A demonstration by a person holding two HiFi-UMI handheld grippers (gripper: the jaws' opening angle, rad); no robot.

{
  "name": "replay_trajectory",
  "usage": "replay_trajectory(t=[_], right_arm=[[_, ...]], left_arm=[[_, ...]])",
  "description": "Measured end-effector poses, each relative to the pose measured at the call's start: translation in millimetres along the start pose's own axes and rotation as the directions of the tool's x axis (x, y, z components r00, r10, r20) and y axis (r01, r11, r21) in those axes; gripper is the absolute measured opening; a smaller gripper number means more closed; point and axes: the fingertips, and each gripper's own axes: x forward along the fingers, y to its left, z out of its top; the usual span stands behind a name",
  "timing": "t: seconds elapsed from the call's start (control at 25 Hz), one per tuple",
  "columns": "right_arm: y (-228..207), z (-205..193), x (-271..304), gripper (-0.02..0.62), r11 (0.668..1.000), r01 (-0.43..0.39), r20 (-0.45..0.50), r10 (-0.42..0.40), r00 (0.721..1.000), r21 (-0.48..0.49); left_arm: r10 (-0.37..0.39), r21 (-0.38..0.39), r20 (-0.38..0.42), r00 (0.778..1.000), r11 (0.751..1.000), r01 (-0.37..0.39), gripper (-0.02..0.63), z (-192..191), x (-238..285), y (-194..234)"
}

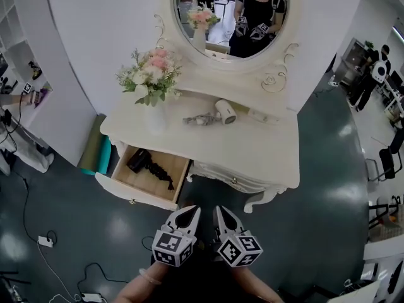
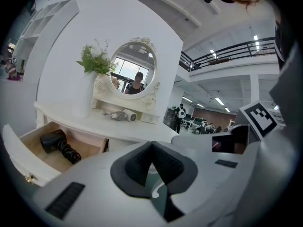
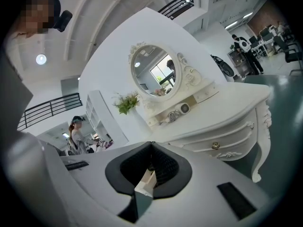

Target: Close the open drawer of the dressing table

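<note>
Beyond left tool [image 1: 189, 212] and right tool [image 1: 223, 212], well apart: open drawer [image 1: 136, 195]; both closed, empty.

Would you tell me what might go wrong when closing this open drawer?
The black appliance's coiled cord lies near the open drawer's side wall, so it might snag on closing. The flower vase stands on the tabletop just above that drawer, so a hard shove could rock it. The left gripper and right gripper, both shut, hang right of the drawer front, so an off-centre push may skew it.
</note>
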Motion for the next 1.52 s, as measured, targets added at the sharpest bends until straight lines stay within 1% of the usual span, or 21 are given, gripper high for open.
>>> replay_trajectory(t=[0.16, 0.4, 0.52, 0.72, 0.8, 0.92, 1.12, 1.2, 1.36, 1.52], right_arm=[[26, -22, 10, 0.029, 0.997, -0.073, -0.065, 0.073, 0.995, -0.004], [58, -58, 23, 0.029, 0.985, -0.17, -0.191, 0.169, 0.967, 0.01], [73, -74, 30, 0.029, 0.978, -0.208, -0.242, 0.204, 0.948, 0.011], [95, -98, 39, 0.029, 0.968, -0.251, -0.313, 0.242, 0.918, 0.015], [100, -107, 44, 0.029, 0.966, -0.258, -0.34, 0.246, 0.908, 0.013], [104, -118, 55, 0.029, 0.965, -0.263, -0.38, 0.249, 0.891, 0.017], [106, -140, 72, 0.029, 0.97, -0.236, -0.441, 0.24, 0.865, 0.066], [108, -151, 80, 0.029, 0.971, -0.227, -0.468, 0.237, 0.851, 0.079], [111, -171, 92, 0.029, 0.975, -0.206, -0.511, 0.222, 0.831, 0.088], [117, -188, 102, 0.029, 0.975, -0.19, -0.551, 0.221, 0.805, 0.113]], left_arm=[[0.087, -0.047, 0.013, 0.996, 0.995, -0.087, 0.018, -10, -27, 22], [0.213, -0.102, 0.02, 0.977, 0.972, -0.21, 0.018, -22, -62, 59], [0.28, -0.122, 0.021, 0.96, 0.954, -0.275, 0.018, -27, -81, 79], [0.372, -0.183, 0.009, 0.928, 0.913, -0.364, 0.018, -37, -112, 116], [0.397, -0.193, 0.0, 0.918, 0.901, -0.39, 0.018, -40, -119, 131], [0.417, -0.193, -0.034, 0.908, 0.889, -0.416, 0.018, -46, -125, 151], [0.431, -0.199, -0.105, 0.896, 0.874, -0.444, 0.018, -59, -127, 174], [0.444, -0.197, -0.133, 0.886, 0.864, -0.463, 0.018, -66, -129, 185], [0.476, -0.183, -0.194, 0.858, 0.841, -0.508, 0.02, -77, -136, 208], [0.489, -0.183, -0.234, 0.841, 0.827, -0.532, 0.018, -84, -141, 226]])
